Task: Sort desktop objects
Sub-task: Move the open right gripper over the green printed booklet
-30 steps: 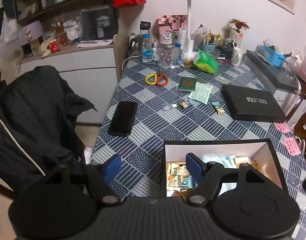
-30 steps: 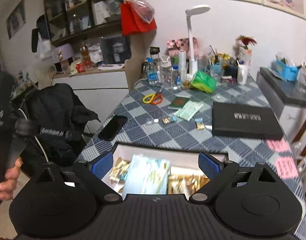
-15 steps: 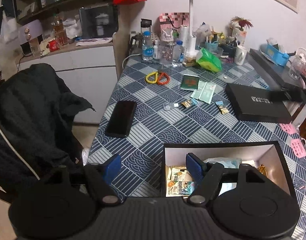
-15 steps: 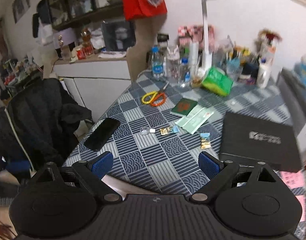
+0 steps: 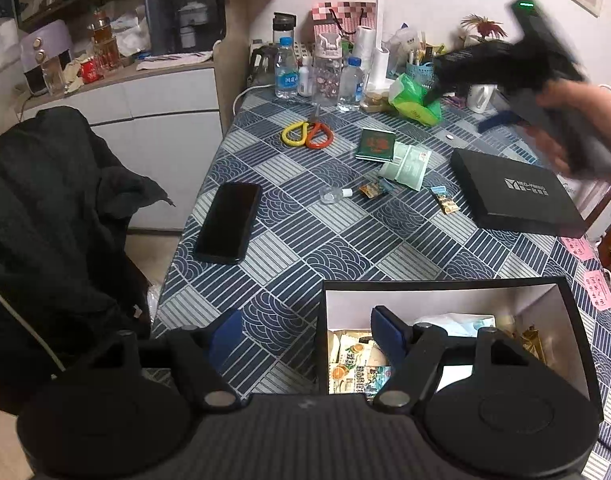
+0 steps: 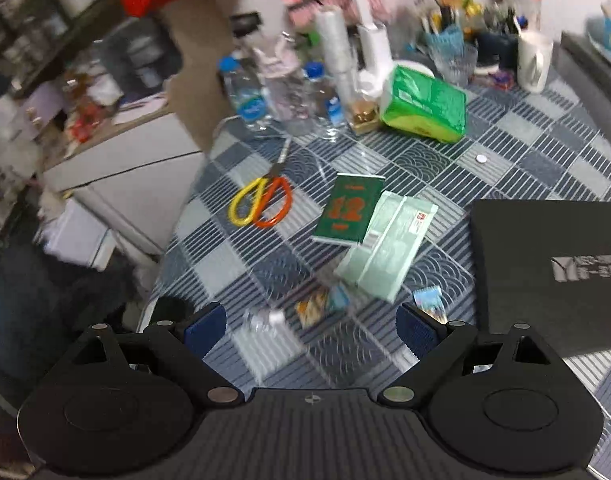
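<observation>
My left gripper [image 5: 305, 334] is open and empty, held over the near edge of an open black box [image 5: 567, 300] that holds snack packets [image 5: 355, 368]. My right gripper [image 6: 311, 326] is open and empty, low over the table, with a small clear bottle [image 6: 263, 320] and a snack packet [image 6: 319, 306] just ahead between its fingers. It also shows blurred in the left wrist view [image 5: 501, 118]. Beyond lie a green booklet [image 6: 347, 208], a pale green packet [image 6: 387, 244], scissors [image 6: 261, 200] and another small packet [image 6: 429, 298].
A black box lid [image 6: 553, 264] lies on the right. A black phone [image 5: 229, 222] lies near the left table edge. Bottles [image 6: 249, 100], a green tissue pack [image 6: 423, 106], a mug [image 6: 535, 60] and a lamp base crowd the far end. A chair with a dark jacket [image 5: 45, 220] stands left.
My right gripper has moved forward from over the box and down toward the small items in the middle of the table. My left gripper has stayed nearly still.
</observation>
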The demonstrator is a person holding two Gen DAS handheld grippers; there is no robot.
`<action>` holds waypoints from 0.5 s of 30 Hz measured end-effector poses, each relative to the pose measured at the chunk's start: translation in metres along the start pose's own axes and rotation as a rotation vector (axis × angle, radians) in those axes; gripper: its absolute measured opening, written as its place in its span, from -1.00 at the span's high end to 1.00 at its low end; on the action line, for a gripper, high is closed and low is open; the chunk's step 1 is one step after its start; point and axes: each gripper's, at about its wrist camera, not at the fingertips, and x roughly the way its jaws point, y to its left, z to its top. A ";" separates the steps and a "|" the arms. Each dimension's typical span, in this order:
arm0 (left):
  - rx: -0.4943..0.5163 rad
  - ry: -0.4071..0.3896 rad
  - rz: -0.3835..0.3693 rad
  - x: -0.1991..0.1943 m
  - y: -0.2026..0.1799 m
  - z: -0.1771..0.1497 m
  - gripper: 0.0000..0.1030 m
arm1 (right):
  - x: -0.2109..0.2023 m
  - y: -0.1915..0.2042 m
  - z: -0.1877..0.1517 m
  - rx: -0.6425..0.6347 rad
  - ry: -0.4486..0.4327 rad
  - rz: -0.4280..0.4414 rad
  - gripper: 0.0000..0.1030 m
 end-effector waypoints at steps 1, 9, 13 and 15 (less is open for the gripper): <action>-0.002 0.004 -0.009 0.002 0.001 0.001 -0.64 | 0.014 -0.001 0.009 0.023 0.011 -0.007 -0.80; -0.033 0.029 -0.059 0.020 0.009 0.005 -0.64 | 0.117 -0.008 0.061 0.149 0.075 -0.082 -0.80; -0.068 0.036 -0.082 0.030 0.017 0.006 -0.64 | 0.158 -0.007 0.071 0.171 0.091 -0.099 -0.80; -0.088 0.040 -0.085 0.035 0.020 0.007 -0.64 | 0.173 -0.004 0.075 0.157 0.089 -0.112 -0.80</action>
